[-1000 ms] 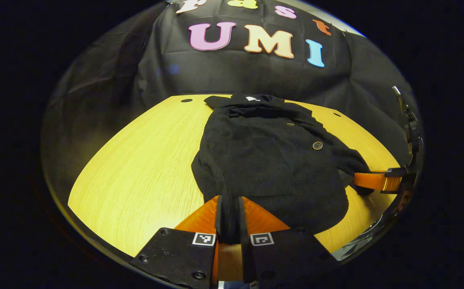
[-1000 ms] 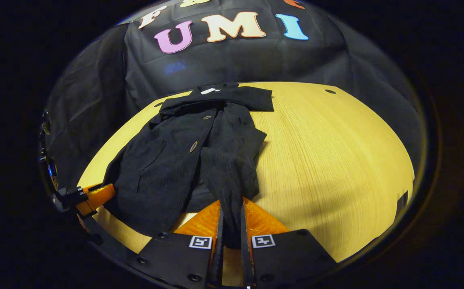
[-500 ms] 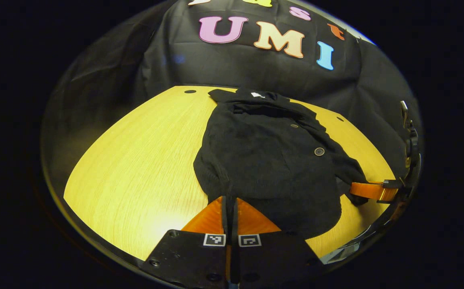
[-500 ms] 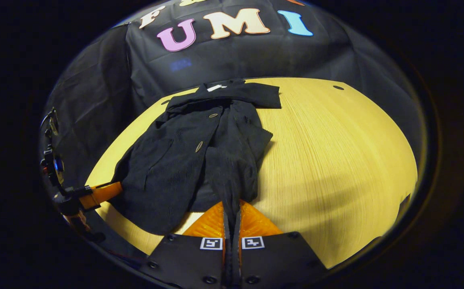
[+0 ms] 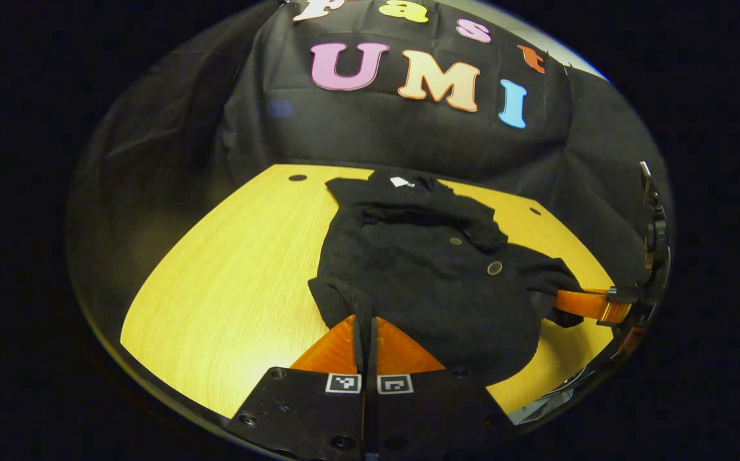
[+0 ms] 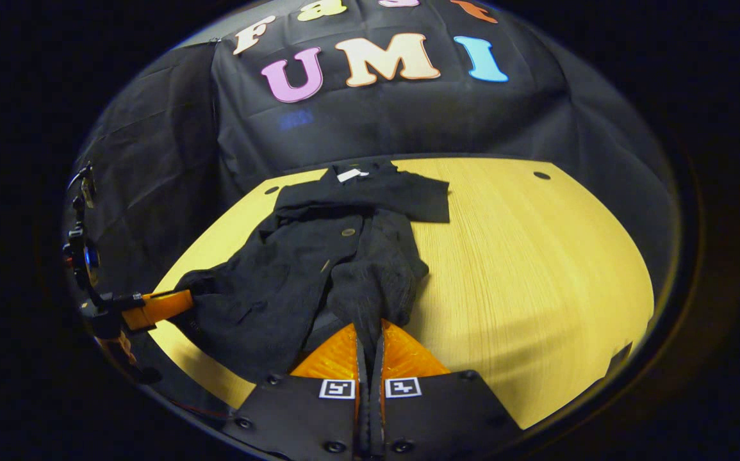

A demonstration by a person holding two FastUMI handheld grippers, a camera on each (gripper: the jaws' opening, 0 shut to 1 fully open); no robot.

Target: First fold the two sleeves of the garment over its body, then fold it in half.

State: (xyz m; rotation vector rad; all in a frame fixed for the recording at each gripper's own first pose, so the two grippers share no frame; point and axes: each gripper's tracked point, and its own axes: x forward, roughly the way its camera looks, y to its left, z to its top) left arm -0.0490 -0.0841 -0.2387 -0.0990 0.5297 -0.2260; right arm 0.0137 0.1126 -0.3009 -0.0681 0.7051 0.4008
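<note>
We stood at a yellow wood-grain table [image 5: 229, 282] backed by the booth's black cloth wall [image 5: 408, 137]. On the table lay a black buttoned jacket [image 5: 421, 269], its collar end toward the wall and its hem toward us. In the left gripper view a white neck label [image 5: 400, 182] showed at the collar, and two round buttons [image 5: 494, 268] ran down the front. The sleeves were already lying over the body, so the jacket made a narrow dark bundle.

Our left gripper [image 5: 366, 320] was clenched on the near hem corner of the jacket, the fabric pinched between both fingers and raised in a small loop just off the wood. Our right gripper [image 6: 370, 330] was likewise clamped tight on the other near corner, a rumpled fold of cloth bunched up between its fingers. The hem between the two grips sagged and wrinkled, while the collar end rested flat on the table.

In the right gripper view we saw the left gripper [image 6: 152, 307] far off at the left edge, touching the jacket's corner. In the left gripper view the right gripper [image 5: 591, 304] appeared at the right edge, also against the cloth.
</note>
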